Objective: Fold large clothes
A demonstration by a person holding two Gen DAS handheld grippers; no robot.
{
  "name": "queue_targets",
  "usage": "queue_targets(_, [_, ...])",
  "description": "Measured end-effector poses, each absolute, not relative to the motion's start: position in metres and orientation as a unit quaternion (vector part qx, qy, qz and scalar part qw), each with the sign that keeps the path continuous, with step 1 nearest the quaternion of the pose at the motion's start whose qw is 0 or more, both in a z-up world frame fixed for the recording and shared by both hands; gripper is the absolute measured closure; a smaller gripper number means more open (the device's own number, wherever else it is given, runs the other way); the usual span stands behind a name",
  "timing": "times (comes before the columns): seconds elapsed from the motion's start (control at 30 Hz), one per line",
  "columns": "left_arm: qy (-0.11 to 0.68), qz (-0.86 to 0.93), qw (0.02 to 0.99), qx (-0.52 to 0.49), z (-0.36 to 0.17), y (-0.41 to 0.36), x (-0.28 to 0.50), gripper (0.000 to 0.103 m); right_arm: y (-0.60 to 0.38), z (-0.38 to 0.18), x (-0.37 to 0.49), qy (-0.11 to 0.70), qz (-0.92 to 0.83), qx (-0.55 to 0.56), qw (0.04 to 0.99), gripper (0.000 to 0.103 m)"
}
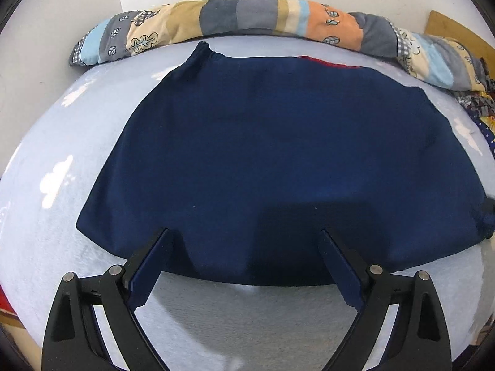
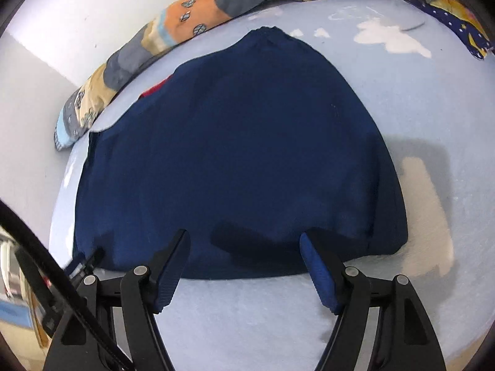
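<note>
A navy garment (image 1: 278,160) lies spread flat on a pale blue sheet (image 1: 216,318) printed with white clouds; a thin strip of red (image 1: 328,61) shows along its far edge, at the side away from the tools. The left gripper (image 1: 246,238) hangs just above the garment's near hem, its jaws spread wide with nothing pinched between them; the hem runs across the gap between the two fingers, and bare sheet lies below that, nearer the tool's body. The right gripper (image 2: 244,241) stands the same way over the near hem in its own view, jaws apart and released, its blue-padded fingers (image 2: 318,275) clear of the cloth; whether the tips brush the fabric I cannot tell. Ahead of both tools, beyond the garment's far edge, a rolled patchwork quilt (image 1: 247,15) in grey, tan, orange and light blue lies along a white wall (image 1: 62,15); to the far right of the left tool another patterned cloth (image 1: 482,114) in dark blue and yellow sits at the sheet's edge; in the right wrist view a dark strap (image 2: 37,247) crosses the lower left corner.
</note>
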State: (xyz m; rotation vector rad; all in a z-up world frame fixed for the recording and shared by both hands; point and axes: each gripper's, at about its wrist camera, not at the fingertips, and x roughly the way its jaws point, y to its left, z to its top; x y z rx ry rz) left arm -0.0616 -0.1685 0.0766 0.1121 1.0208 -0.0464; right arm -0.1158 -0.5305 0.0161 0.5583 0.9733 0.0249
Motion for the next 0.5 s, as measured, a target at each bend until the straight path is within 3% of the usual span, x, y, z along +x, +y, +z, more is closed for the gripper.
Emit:
queue_targets(0.17, [0.493,-0.027,0.868,0.063,0.075,-0.168,-0.056,0.003,-0.518,0.046,-0.109,0.427,0.017,0.227,0.875,0.025])
queue_targets(0.5, [0.485,-0.03,0.87,0.082,0.07,-0.164,-0.055,0.0,-0.507,0.016,-0.089,0.476,0.03,0.233,0.847,0.021])
